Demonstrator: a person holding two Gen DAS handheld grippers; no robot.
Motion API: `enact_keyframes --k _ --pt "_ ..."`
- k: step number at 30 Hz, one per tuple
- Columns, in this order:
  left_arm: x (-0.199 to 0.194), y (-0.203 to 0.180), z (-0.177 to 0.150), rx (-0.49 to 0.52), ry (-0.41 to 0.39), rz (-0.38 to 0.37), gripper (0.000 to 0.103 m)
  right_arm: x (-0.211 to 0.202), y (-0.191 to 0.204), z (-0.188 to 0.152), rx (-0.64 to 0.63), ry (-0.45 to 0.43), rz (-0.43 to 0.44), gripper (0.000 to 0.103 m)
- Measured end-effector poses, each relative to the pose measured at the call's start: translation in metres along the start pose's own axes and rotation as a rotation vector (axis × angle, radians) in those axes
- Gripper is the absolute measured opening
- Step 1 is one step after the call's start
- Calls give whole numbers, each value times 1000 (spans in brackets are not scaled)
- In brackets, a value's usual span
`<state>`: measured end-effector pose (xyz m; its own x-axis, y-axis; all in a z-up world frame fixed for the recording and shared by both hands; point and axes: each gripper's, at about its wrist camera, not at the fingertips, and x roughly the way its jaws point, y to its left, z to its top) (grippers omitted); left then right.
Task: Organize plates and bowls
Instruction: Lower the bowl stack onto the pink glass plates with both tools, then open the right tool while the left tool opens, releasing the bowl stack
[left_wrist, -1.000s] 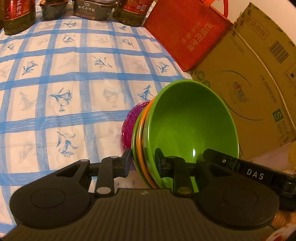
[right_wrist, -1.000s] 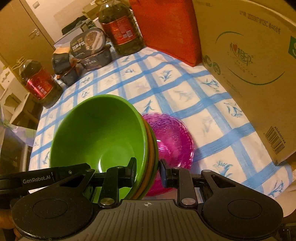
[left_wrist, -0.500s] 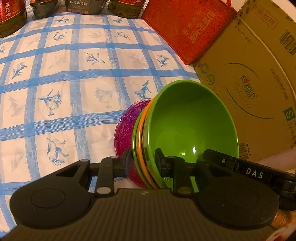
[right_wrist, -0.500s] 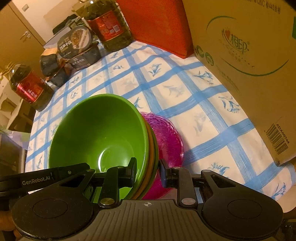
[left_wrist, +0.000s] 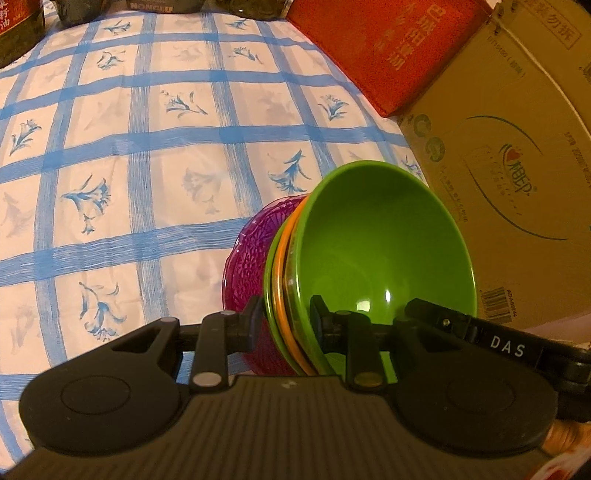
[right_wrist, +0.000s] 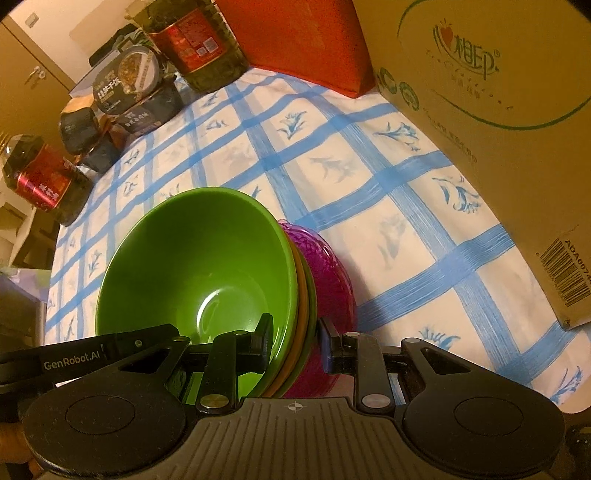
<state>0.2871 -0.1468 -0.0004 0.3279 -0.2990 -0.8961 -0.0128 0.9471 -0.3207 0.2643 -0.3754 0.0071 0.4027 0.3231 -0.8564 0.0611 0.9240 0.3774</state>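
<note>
A nested stack of bowls, green bowl (left_wrist: 376, 251) on top with an orange rim (left_wrist: 280, 266) and another green one below, hangs tilted between both grippers. My left gripper (left_wrist: 284, 325) is shut on the stack's near rim, one finger inside and one outside. From the opposite side, my right gripper (right_wrist: 295, 332) is shut on the stack of bowls (right_wrist: 199, 266) the same way. A magenta glass plate (left_wrist: 251, 251) lies on the checked tablecloth (left_wrist: 147, 155) right behind and under the stack, and the right wrist view shows the plate (right_wrist: 328, 266) too. Whether stack and plate touch is hidden.
A large cardboard box (left_wrist: 509, 155) and a red bag (left_wrist: 388, 48) stand close along the right side. Oil bottles (right_wrist: 199, 37) and food tubs (right_wrist: 125, 77) line the far edge. The table edge drops away at the left (right_wrist: 48, 295).
Both grippers have carried the stack down and toward the magenta plate, which now sits closer under the bowls. The grip on the rims is unchanged.
</note>
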Motion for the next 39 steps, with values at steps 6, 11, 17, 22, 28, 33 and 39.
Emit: enact_keyframes --k 6,11,17,22,28,33,39 --pt "6 2 3 -11 7 2 24 7 -1 2 2 7 -1 26" --pt "8 4 6 -17 6 -1 24 10 -1 3 1 9 -1 26" --pt "9 5 6 -12 3 -7 25 12 -1 3 -3 11 -1 26" --pt "9 3 4 -1 0 -7 24 13 -2 2 -6 10 4 26" --pt "8 2 2 5 -5 -6 26 12 -3 2 -1 10 12 29" --pt "5 0 0 21 -9 -12 35 9 0 -1 -19 -6 7 56" --pt "0 -3 -5 44 -33 0 43 3 0 -3 -20 -15 13 60"
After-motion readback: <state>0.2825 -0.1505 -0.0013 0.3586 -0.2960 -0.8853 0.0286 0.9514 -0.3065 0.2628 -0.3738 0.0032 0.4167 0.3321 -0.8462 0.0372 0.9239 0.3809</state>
